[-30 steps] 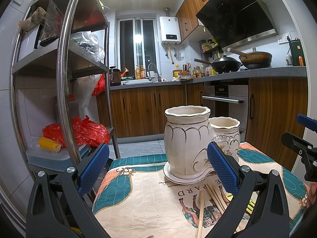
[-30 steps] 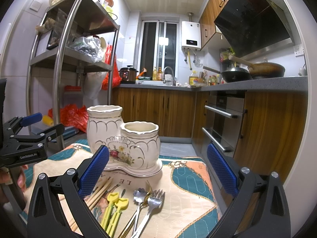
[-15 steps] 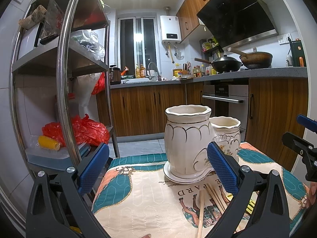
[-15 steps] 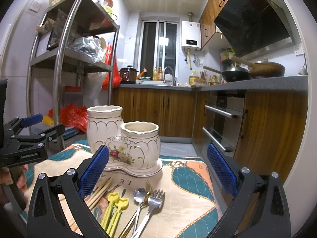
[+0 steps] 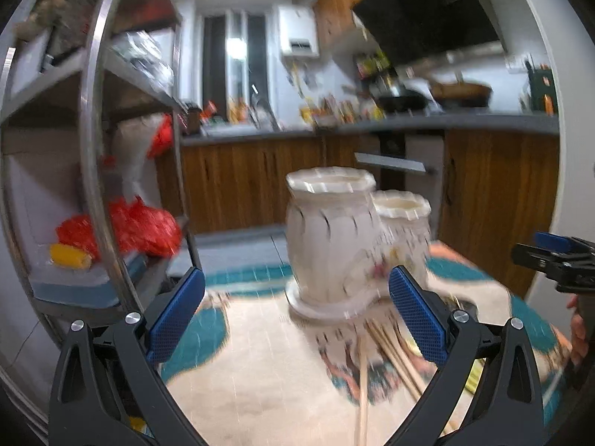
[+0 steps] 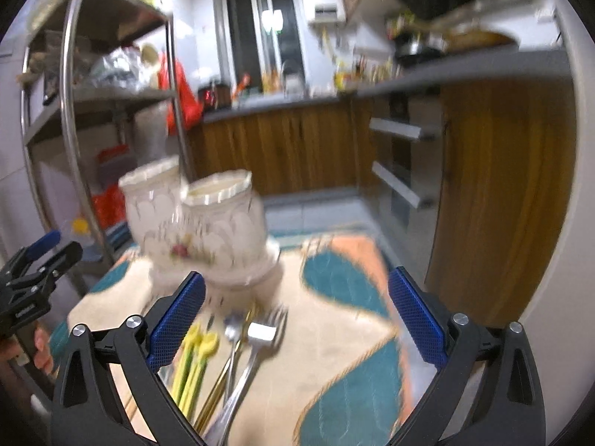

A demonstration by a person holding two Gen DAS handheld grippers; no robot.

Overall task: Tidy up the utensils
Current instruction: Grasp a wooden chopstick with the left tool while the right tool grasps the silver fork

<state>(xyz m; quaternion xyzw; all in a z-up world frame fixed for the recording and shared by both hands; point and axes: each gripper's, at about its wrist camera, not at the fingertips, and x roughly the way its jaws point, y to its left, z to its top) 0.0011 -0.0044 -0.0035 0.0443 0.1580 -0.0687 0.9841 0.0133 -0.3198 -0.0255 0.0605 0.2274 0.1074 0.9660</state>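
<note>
Both spread wide, empty: left gripper (image 5: 295, 314), right gripper (image 6: 295, 314). Forks (image 6: 253, 349) and yellow picks (image 6: 195, 356) flat on cloth (image 6: 334, 338), between right fingers, near of white holder (image 6: 208, 230). Chopsticks (image 5: 386, 349) by left gripper's right pad.

You stood in a home kitchen: wooden cabinets (image 5: 241, 182) ran under a grey countertop (image 5: 446, 122) at the far side, a black range hood (image 5: 427, 11) hung over dark pans (image 5: 461, 91) on the right, and a steel shelving rack (image 6: 74, 85) stood left.
</note>
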